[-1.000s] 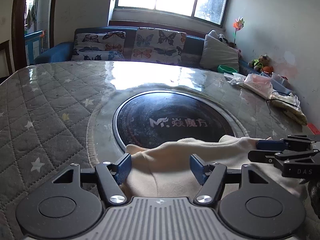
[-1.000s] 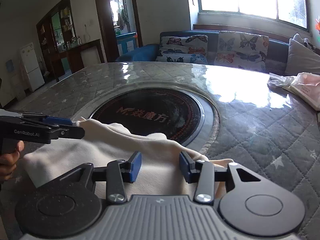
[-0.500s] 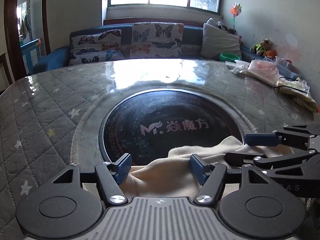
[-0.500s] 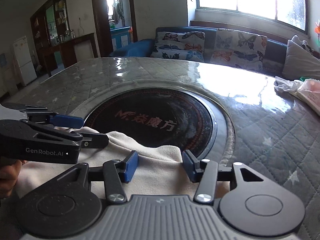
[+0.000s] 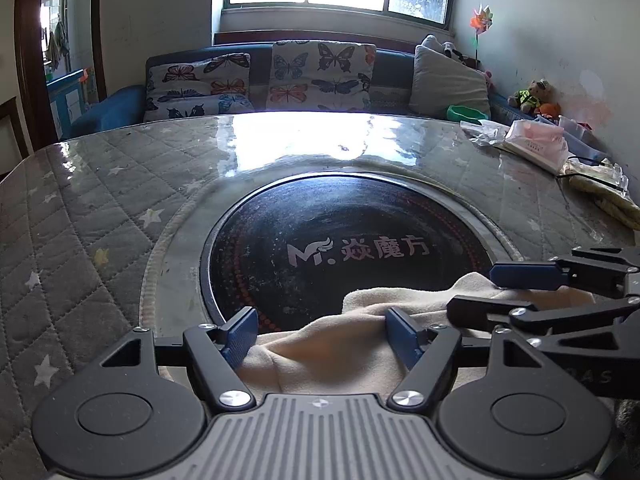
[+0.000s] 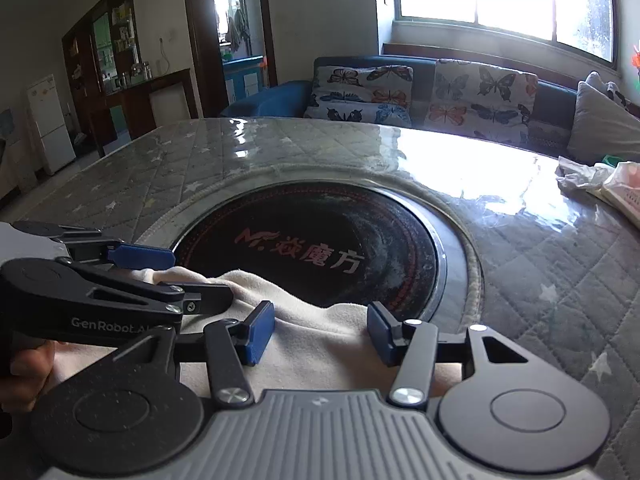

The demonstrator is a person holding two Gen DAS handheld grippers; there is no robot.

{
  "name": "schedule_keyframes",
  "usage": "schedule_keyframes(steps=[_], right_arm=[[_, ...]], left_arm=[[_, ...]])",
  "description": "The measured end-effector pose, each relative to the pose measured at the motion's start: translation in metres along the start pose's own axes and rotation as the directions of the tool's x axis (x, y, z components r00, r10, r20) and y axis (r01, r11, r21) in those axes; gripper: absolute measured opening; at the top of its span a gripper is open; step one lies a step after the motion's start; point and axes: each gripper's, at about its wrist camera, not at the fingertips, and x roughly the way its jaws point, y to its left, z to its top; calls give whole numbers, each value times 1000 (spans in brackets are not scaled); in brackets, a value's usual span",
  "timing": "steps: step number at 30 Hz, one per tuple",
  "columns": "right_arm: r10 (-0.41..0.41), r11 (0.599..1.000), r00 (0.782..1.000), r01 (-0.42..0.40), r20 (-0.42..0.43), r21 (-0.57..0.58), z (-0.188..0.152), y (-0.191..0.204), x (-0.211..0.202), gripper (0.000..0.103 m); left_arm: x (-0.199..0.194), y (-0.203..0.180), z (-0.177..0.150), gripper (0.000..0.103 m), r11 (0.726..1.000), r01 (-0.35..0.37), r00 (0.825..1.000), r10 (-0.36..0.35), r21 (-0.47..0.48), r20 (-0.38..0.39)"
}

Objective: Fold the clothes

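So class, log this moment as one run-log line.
left gripper: open | right gripper: open | cream garment: bunched under both | table

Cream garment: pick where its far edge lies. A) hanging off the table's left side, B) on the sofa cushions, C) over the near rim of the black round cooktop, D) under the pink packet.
C: the cream garment overlaps the near rim of the black cooktop.

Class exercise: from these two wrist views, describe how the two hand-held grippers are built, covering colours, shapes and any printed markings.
Both match. The left hand-held gripper has black angular linkage arms with silver rivets, two round black discs, a ribbed grey centre plate and blue textured finger pads. The right hand-held gripper is identical. Seen side-on from the right wrist view, the left unit's body bears white lettering "GenRobot.AI".
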Motion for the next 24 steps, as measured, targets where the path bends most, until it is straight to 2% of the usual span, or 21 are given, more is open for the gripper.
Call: schedule_keyframes(steps=[4, 13, 18, 24], right_arm=[[12, 1000, 1000, -12, 20, 3, -2, -1, -14, 52], [-4, 1000, 1000, 4, 13, 7, -12, -2, -14, 53], [-8, 1000, 1000, 8, 8, 5, -12, -3, -12, 55], [2, 1000, 1000, -2, 31, 20, -10, -5, -18, 55]], left_arm=[[-2, 1, 1, 74, 1000, 2, 1000, -2, -9, 1], [-7, 9, 3, 74, 998, -54, 998, 54, -24, 14], [-4, 15, 1, 77, 997, -64, 998, 65, -47, 15], [-25, 18, 2, 76, 997, -56, 995, 60, -55, 76]])
